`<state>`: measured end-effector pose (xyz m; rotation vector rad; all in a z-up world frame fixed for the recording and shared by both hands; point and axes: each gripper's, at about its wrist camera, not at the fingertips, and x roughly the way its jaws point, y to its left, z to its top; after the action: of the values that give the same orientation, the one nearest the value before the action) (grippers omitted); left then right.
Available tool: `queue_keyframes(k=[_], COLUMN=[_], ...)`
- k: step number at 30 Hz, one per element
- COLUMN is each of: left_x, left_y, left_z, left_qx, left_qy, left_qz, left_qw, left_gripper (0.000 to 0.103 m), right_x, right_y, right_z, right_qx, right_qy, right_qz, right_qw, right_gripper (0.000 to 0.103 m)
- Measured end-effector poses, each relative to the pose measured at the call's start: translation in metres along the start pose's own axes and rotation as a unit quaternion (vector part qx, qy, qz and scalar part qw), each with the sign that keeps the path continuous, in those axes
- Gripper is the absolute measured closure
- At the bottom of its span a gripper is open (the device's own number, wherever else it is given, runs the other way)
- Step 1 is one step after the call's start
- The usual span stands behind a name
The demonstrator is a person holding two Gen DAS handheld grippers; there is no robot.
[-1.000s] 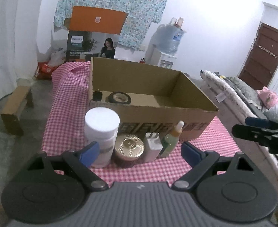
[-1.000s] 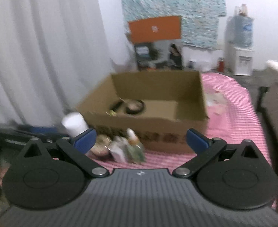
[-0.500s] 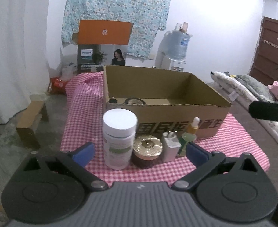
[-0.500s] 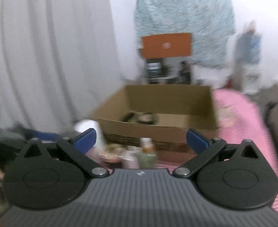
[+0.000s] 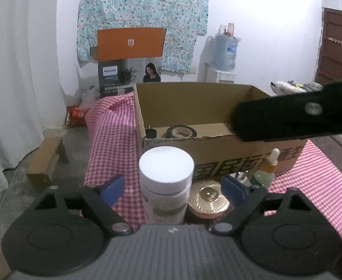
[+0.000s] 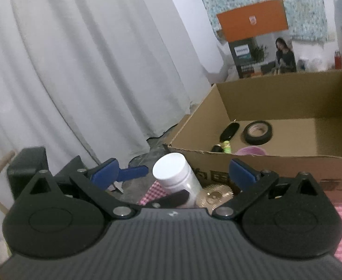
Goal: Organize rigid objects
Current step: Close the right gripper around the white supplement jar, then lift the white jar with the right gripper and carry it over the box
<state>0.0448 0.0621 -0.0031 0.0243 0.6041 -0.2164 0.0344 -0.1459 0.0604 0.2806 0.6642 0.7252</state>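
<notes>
White bottle (image 5: 166, 182) between closing left fingers (image 5: 112, 187), untouched, gold-lidded jar (image 5: 208, 196) beside, right fingers (image 6: 240, 172) spread, empty.

Left gripper (image 5: 172, 189) nearer white bottle (image 5: 166, 182), closing.

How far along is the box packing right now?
Done: black tape roll and a few small items lie in the cardboard box. In hand: left gripper closing around the white jar, not yet gripping. Left: gold-lidded jar, charger, dropper bottle outside.
</notes>
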Motion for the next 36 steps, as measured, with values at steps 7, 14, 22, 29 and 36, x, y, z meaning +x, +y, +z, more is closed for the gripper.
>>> queue_keyframes(k=[7, 14, 22, 29, 36], left_x=[0.013, 0.021, 0.02, 0.005, -0.03], left_y=[0.007, 0.013, 0.016, 0.013, 0.005], left_z=[-0.001, -0.001, -0.001, 0.0, 0.011], left_qx=[0.004, -0.007, -0.015, -0.014, -0.006], left_qy=[0.012, 0.018, 0.014, 0.003, -0.027], left_qz=[-0.011, -0.019, -0.016, -0.013, -0.003], left_qw=[0.9999, 0.9996, 0.9997, 0.9998, 0.9996], left_gripper=[0.026, 0.046, 0.048, 0.048, 0.049], right_x=[0.047, 0.073, 0.081, 0.071, 0.04], right_y=[-0.001, -0.007, -0.014, -0.009, 0.011], right_z=[0.0, -0.002, -0.002, -0.003, 0.004], right_qx=[0.021, 0.042, 0.056, 0.054, 0.034], right_qy=[0.048, 0.071, 0.085, 0.08, 0.055], right_qz=[0.016, 0.017, 0.023, 0.029, 0.048], right_qw=[0.998, 0.996, 0.995, 0.995, 0.997], right_gripper=[0.026, 0.041, 0.059, 0.062, 0.062])
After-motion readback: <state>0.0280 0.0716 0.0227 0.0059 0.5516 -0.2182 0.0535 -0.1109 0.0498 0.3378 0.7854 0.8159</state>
